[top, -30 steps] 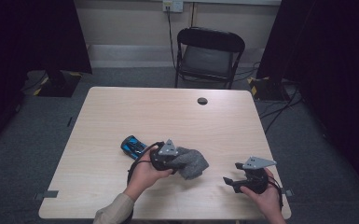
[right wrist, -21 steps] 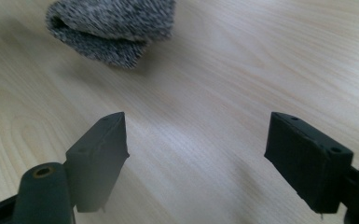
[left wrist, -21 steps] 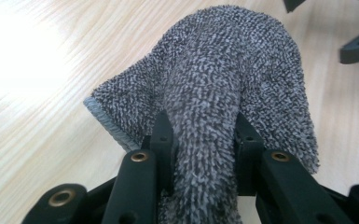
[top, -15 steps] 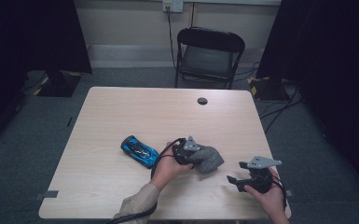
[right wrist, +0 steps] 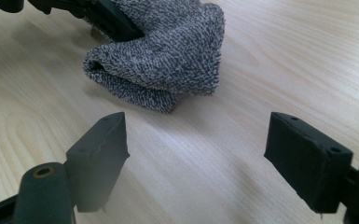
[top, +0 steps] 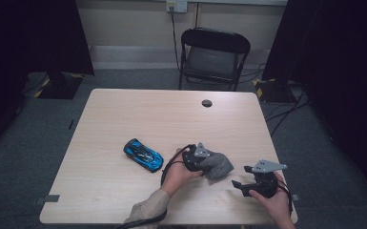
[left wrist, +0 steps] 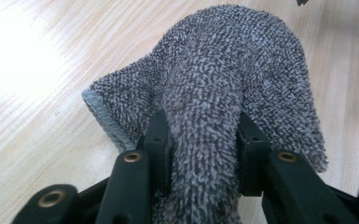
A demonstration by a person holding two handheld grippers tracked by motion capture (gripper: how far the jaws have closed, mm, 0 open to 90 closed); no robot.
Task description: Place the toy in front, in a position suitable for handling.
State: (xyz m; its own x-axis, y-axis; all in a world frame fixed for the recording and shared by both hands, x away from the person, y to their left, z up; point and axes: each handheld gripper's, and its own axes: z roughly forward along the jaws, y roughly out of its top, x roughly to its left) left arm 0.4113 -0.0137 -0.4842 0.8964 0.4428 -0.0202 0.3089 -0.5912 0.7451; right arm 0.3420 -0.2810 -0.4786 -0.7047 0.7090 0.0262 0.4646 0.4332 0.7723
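Observation:
A grey terry cloth (top: 218, 165) lies bunched on the wooden table (top: 124, 114), right of centre near the front. My left gripper (top: 206, 162) holds a fold of it. In the left gripper view the cloth (left wrist: 233, 60) fills the gap of the left gripper (left wrist: 200, 135) and the pads touch it; the jaws have just been opening slightly. My right gripper (top: 239, 185) rests on the table to the right and points at the cloth. In the right gripper view the right gripper (right wrist: 196, 144) stands open with nothing between its fingers, the cloth (right wrist: 168, 56) just ahead.
A blue toy car (top: 143, 155) sits left of the left hand. A small black round disc (top: 207, 103) lies near the table's far edge. A black folding chair (top: 214, 52) stands behind the table. The right hand is close to the front right corner.
My left gripper has carried the cloth to the right, away from the blue car, and lowered it onto the table near the right gripper. The right gripper has stayed in place.

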